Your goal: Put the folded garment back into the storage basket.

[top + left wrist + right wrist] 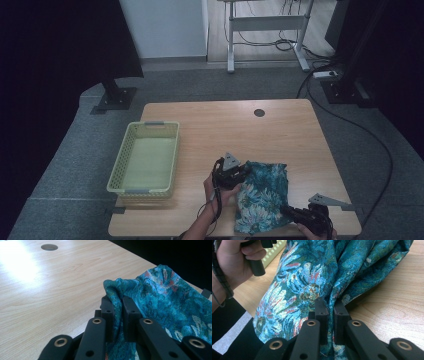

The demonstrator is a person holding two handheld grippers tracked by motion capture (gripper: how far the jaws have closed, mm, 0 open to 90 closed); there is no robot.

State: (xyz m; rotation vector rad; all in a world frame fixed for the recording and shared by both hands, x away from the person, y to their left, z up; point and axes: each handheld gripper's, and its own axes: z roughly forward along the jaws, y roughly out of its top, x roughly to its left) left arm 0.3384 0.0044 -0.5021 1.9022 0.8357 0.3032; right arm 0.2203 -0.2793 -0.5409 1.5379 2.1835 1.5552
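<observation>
A teal floral cloth (262, 195) lies crumpled on the wooden table (225, 125) near its front right. My left gripper (245, 171) is shut on the cloth's far left corner; in the left gripper view the cloth (160, 295) runs pinched between the jaws of that gripper (118, 302). My right gripper (287, 212) is shut on the cloth's near edge at the table's front. The right gripper view has a fold of the cloth (312, 280) caught between the jaws of the right gripper (329, 305). There the person's left hand (233, 260) appears at upper left.
A light green plastic basket (146, 156) with nothing in it stands on the table's left side. A round cable hole (259, 113) sits near the far edge. The table's front edge runs just under the cloth. Desk legs and cables lie on the floor beyond.
</observation>
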